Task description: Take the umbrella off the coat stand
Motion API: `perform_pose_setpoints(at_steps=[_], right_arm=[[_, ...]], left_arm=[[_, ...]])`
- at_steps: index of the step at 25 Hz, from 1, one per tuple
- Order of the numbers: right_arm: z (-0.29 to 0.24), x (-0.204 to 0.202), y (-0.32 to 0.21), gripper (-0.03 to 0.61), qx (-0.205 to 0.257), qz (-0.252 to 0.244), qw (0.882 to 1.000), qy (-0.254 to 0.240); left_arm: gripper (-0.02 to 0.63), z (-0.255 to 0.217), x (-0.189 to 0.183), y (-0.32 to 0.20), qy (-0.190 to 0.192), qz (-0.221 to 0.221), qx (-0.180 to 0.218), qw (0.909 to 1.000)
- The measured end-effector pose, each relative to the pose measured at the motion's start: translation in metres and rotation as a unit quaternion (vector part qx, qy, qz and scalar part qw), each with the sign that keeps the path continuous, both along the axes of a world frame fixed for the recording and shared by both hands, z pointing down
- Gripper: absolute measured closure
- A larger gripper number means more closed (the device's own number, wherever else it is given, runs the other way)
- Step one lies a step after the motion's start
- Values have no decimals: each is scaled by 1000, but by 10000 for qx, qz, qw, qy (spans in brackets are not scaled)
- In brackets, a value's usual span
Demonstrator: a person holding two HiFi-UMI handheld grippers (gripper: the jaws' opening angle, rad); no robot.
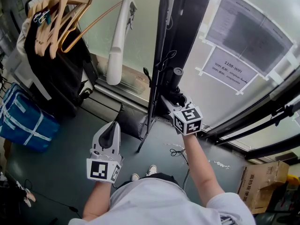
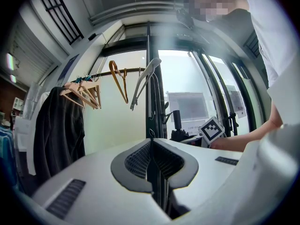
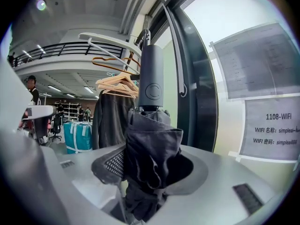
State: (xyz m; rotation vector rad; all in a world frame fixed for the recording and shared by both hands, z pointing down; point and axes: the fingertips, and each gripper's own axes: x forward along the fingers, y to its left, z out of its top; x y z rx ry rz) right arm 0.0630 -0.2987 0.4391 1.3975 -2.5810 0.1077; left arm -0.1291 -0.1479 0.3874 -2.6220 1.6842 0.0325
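The right claw [image 3: 149, 165] clamps the folded black umbrella [image 3: 151, 86] round its canopy, handle up, just right of the coat stand [image 1: 158, 64] pole, ready to lift clear. The left claw [image 1: 108, 132], closed and empty, hangs nearer, leftward.

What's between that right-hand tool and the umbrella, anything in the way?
Nothing visible: the right gripper has its fingers closed on the folded dark grey umbrella, close beside the black coat stand.
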Motion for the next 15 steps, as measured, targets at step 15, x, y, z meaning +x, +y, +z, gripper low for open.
perform_pose_setpoints(at_steps=[15], right_arm=[[-34, 5, -1, 353, 485, 149, 9986, -148]], left_arm=[[581, 0, -4, 2, 34, -28, -24, 10000]])
